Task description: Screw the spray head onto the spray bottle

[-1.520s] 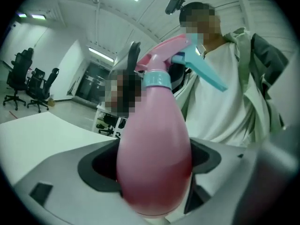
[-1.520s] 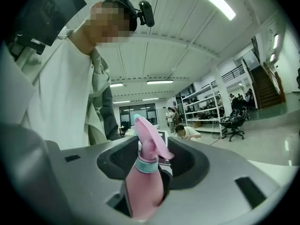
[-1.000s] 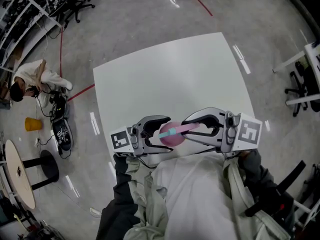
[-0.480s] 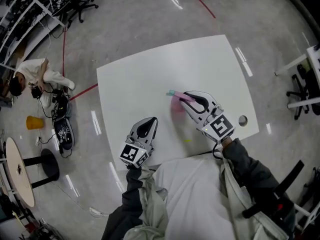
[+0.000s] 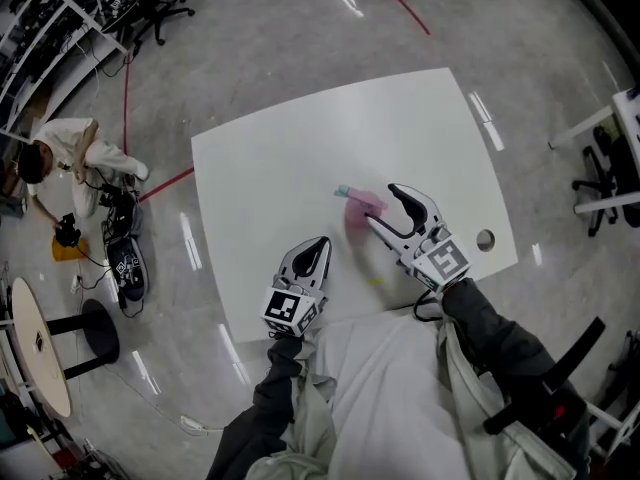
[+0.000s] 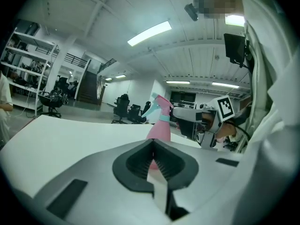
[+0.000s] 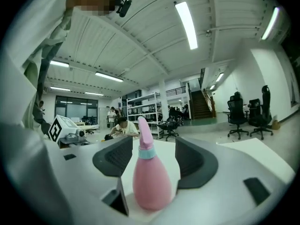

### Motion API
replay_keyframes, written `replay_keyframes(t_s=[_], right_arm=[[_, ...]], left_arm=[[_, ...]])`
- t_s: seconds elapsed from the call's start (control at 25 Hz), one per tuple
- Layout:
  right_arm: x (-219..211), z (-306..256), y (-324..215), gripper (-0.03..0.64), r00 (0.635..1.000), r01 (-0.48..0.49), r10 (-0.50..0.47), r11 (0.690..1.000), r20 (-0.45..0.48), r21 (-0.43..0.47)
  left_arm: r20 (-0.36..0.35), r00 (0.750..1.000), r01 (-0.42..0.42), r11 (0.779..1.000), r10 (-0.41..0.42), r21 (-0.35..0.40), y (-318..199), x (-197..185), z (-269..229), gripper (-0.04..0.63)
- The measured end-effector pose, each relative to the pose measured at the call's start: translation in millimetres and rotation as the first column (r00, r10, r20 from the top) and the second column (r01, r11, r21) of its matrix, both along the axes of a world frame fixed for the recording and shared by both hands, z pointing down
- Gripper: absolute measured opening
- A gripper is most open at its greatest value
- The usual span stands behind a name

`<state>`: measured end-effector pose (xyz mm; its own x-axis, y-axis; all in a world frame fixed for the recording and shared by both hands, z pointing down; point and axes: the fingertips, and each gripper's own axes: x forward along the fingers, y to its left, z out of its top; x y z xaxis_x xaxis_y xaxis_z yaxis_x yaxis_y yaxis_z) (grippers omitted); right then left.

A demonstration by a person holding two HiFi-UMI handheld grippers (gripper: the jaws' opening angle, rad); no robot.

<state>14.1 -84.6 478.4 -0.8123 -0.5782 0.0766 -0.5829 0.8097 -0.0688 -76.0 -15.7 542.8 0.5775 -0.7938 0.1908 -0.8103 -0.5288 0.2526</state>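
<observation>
A pink spray bottle [image 5: 360, 211] stands upright in the middle of the white table [image 5: 280, 158]. Its pink spray head with a teal collar [image 7: 146, 153] sits on top. My right gripper [image 5: 388, 210] is around the bottle from the near right; its jaws are opening, with a gap on each side of the bottle [image 7: 151, 179]. My left gripper [image 5: 316, 245] is shut and empty near the front edge, to the left of the bottle. In the left gripper view the bottle [image 6: 159, 128] shows beyond the shut fingers.
A round cable hole [image 5: 486, 239] lies in the table right of my right gripper. A person [image 5: 70, 153] crouches on the floor at the far left beside cables and a yellow object [image 5: 66, 249]. A small round table [image 5: 38, 346] stands at the lower left.
The bottle went from between both grippers at the front edge out to the table's middle in the right gripper. The right jaws have now spread off it. The left gripper shut and drew back.
</observation>
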Motion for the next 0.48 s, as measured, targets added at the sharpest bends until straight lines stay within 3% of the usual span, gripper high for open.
replay_keyframes(t_s=[0.24,0.32,0.4,0.48], right_arm=[[43.8,58.0,5.5,0.257,0.986,-0.128,0.104,0.974,-0.134,-0.187],[59.9,59.2,6.9,0.169,0.983,-0.167,0.146,0.960,-0.109,-0.225],[64.8,56.7,11.7,-0.002,0.979,-0.189,0.168,0.958,-0.113,-0.217],[56.4,57.0,19.5,-0.005,0.976,-0.190,0.164,0.963,-0.144,-0.190]], left_arm=[[-0.023,0.999,0.021,0.998,-0.022,-0.056,8.8,3.2,13.2,0.008],[-0.035,0.999,0.032,0.997,-0.035,-0.075,8.4,12.6,16.5,0.008],[-0.037,0.999,0.030,0.996,-0.033,-0.081,8.9,17.8,17.5,0.008],[-0.035,0.999,0.018,0.996,-0.021,-0.084,10.8,17.3,19.8,0.008]])
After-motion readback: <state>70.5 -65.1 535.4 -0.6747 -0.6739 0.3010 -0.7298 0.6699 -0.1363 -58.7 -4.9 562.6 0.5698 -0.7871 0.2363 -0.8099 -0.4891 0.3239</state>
